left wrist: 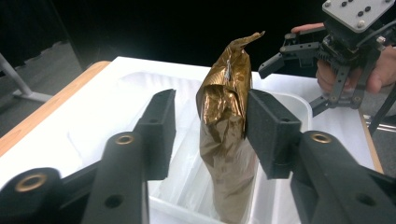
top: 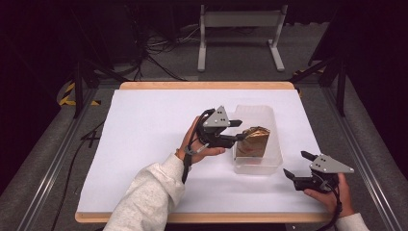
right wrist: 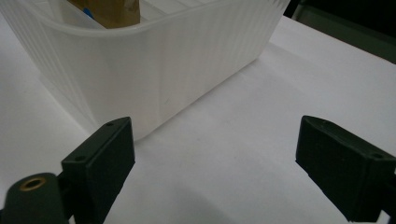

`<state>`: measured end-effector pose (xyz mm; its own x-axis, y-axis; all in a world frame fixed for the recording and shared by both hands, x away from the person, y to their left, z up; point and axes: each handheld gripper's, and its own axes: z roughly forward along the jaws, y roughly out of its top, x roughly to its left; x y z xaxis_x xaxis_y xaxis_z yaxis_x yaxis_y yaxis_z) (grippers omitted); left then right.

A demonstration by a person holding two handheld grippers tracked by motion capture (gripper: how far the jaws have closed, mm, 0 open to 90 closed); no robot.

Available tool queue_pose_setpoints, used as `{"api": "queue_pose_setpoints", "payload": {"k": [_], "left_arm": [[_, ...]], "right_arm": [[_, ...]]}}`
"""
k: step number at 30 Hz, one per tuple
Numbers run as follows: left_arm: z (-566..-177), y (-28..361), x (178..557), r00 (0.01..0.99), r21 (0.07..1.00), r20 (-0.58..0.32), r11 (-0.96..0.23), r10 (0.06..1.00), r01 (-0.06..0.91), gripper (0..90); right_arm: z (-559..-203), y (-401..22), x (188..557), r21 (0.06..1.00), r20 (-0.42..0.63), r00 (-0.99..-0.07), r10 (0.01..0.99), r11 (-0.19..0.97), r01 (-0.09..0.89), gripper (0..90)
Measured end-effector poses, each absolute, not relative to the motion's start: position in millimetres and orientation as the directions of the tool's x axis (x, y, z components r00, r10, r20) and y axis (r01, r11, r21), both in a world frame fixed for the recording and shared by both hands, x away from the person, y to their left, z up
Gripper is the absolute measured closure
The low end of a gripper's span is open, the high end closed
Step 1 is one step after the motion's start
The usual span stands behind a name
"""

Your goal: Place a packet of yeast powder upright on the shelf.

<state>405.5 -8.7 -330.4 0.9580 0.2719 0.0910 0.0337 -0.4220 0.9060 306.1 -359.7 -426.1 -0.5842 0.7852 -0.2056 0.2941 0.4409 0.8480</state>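
1. The left gripper [top: 239, 130] is released: its jaws stand on either side of the gold foil bag [left wrist: 226, 126], with a gap at one pad and the other pad [left wrist: 268, 130] at or just off the foil. Contact there cannot be confirmed.
2. The bag stands in the clear plastic bin [top: 275, 159] with its long axis nearly upright, crimped top uppermost, base down inside the bin. It occupies the half of the bin nearer the front edge of the table [top: 144, 125].
3. The deciding relation: the bag lies directly between the left jaws, across the line along which they close, so the left hand [top: 199, 144] is by far the nearer one.
4. The right gripper [top: 299, 166] is released and empty. It rests near the front right corner of the table, just outside the bin's near wall [right wrist: 154, 79], apart from the bag.
5. Judgement: a clean withdrawal runs back along the jaw axis, away from the bin, so the pads do not tip the upright bag.
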Motion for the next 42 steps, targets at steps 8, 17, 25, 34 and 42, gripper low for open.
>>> {"api": "queue_pose_setpoints", "payload": {"k": [8,17,25,34,42], "left_arm": [[-331,0,398,0.949,0.873,0.159,-0.488,0.272,-0.006,49.4],[-338,12,390,0.925,0.821,0.243,-0.569,0.292,-0.036,44.1],[-349,23,385,0.907,0.794,0.284,-0.607,0.311,-0.04,35.3],[-366,35,376,0.879,0.757,0.337,-0.652,0.336,-0.041,27.0],[-382,55,372,0.865,0.74,0.341,-0.673,0.369,-0.005,23.1]], "right_arm": [[-426,-360,306,0.848,-0.209,-0.583,0.785,0.443,0.292,12.3],[-426,-359,306,0.847,-0.211,-0.583,0.785,0.444,0.291,12.3],[-426,-359,306,0.848,-0.212,-0.582,0.785,0.444,0.291,12.3],[-423,-360,304,0.856,-0.207,-0.583,0.786,0.434,0.282,12.3],[-422,-359,304,0.857,-0.21,-0.582,0.786,0.435,0.279,12.2]]}}
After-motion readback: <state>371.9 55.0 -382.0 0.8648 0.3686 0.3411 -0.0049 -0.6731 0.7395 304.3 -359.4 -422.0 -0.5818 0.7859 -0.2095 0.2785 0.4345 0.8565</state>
